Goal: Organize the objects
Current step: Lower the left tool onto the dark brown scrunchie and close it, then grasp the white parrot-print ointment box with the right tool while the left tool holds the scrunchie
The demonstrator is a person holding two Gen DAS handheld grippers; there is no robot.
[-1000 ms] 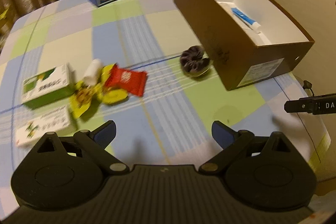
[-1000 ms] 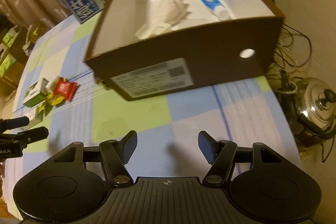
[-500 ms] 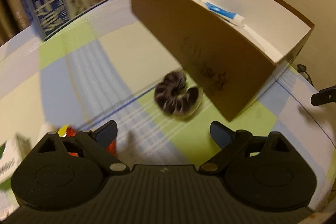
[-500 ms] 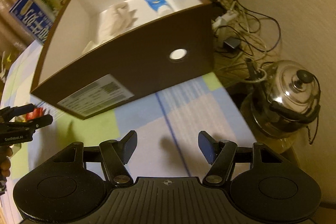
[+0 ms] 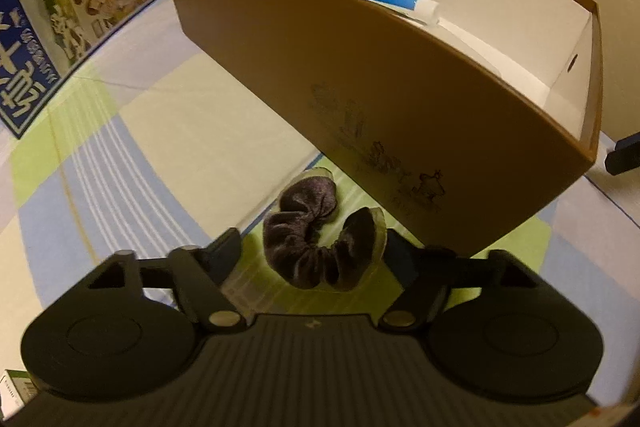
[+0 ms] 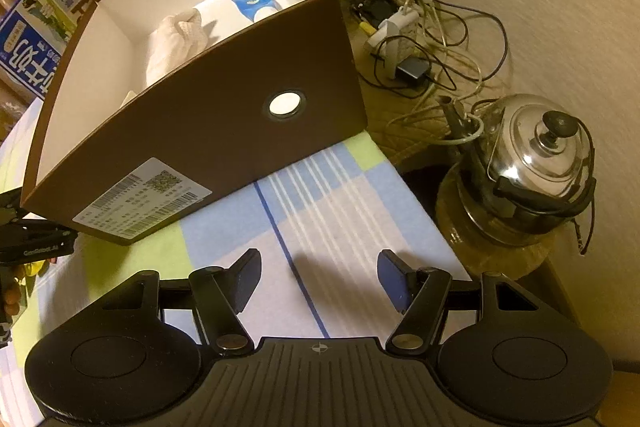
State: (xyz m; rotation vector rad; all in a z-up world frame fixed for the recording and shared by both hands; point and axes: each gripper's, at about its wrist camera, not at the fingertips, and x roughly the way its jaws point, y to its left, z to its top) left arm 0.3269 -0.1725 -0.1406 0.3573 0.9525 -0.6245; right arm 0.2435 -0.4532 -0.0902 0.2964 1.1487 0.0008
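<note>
Left gripper (image 5: 316, 251) is hovering low over the worktop (image 5: 168, 131), jaws spread wide, with the dark velvet scrunchie (image 5: 320, 247) lying between them. No finger is visibly touching the scrunchie. It is resting on the checked cloth just beside the long outer wall of the brown box (image 5: 360, 87); contact with that wall cannot be told from this view.

Inside the box, against the white lining, a blue-and-white tube (image 5: 396, 1) is lying near the far wall. The right wrist view is also showing a crumpled white cloth (image 6: 176, 43) in the box, beside the tube.

Right gripper (image 6: 320, 277) is sitting over a bare patch of the cloth at the short end of the box, jaws spread, nothing between them. That end wall is carrying a white barcode label (image 6: 142, 197) and a round hole (image 6: 285, 104).

A blue printed carton (image 5: 60, 7) is standing at the far side of the worktop. Off the worktop edge, a steel kettle (image 6: 536, 163) is sitting below a tangle of cables (image 6: 424, 47).
</note>
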